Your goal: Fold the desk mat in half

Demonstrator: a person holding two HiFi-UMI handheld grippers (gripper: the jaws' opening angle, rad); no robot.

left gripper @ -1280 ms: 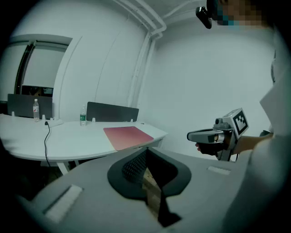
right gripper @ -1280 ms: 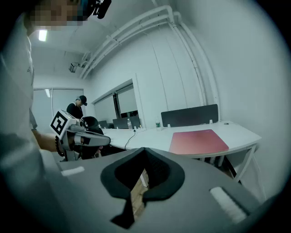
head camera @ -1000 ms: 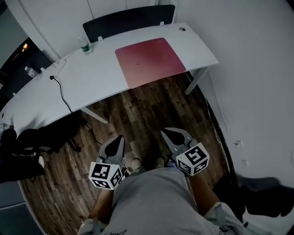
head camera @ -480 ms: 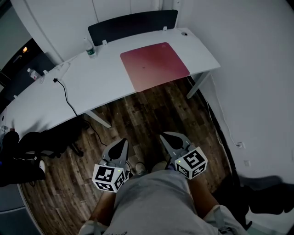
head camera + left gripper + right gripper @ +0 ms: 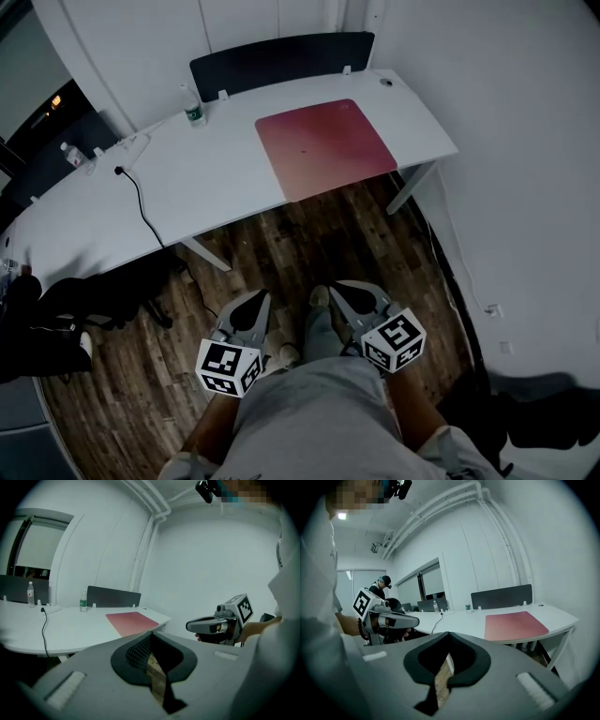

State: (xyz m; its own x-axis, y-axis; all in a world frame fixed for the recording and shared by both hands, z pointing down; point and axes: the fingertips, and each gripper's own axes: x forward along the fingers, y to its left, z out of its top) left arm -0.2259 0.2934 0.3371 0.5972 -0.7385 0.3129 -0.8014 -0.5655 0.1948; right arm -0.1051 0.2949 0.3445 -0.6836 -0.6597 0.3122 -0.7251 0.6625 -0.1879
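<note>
The red desk mat (image 5: 326,148) lies flat and unfolded on the right part of the long white desk (image 5: 206,178); it also shows in the left gripper view (image 5: 132,622) and the right gripper view (image 5: 514,625). Both grippers hang low over the wooden floor, well short of the desk and pointing toward it. My left gripper (image 5: 258,300) is shut and holds nothing, its tips meeting (image 5: 151,633). My right gripper (image 5: 339,292) is likewise shut and empty (image 5: 449,633). Each one appears in the other's view, the right gripper (image 5: 190,625) and the left gripper (image 5: 416,619).
A black divider panel (image 5: 281,58) stands along the desk's far edge. A water bottle (image 5: 194,111) and a black cable (image 5: 141,202) are left of the mat. A dark office chair (image 5: 103,291) stands at the left. A white wall runs close on the right.
The desk and mat sit lower and slightly larger in the head view as the person steps toward them. Both grippers have come forward with the body and stay shut.
</note>
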